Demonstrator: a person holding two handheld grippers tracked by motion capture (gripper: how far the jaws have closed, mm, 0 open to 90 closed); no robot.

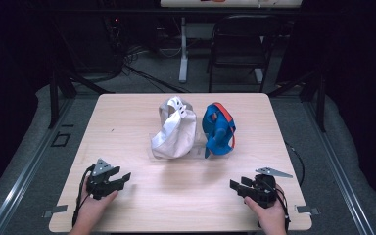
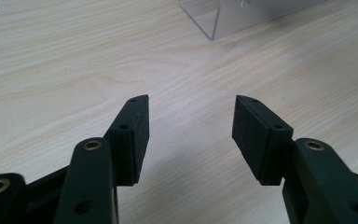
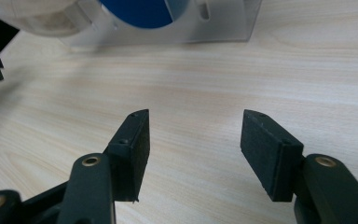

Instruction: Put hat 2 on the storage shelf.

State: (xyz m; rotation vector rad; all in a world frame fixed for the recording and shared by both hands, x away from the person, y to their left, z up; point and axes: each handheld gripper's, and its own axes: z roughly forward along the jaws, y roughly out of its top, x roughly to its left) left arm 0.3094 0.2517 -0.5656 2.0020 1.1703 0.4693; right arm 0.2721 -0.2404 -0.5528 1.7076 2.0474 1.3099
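A white cap [image 1: 174,128] and a blue cap with an orange band [image 1: 219,128] rest side by side on a clear plastic stand [image 1: 194,151] at the middle of the wooden table [image 1: 127,117]. My left gripper [image 1: 122,179] lies near the front left, open, nothing between its jaws [image 2: 190,130]. My right gripper [image 1: 236,186] sits near the front right, open and empty [image 3: 193,144]. In the right gripper view the blue cap [image 3: 137,11] and the clear stand [image 3: 223,21] lie ahead. The stand's corner [image 2: 214,21] appears at the top of the left gripper view.
A black folding chair [image 1: 240,41] and a white table leg [image 1: 183,49] stand beyond the table's far edge. Cables lie on the floor behind. Bare wood stretches between both grippers and the caps.
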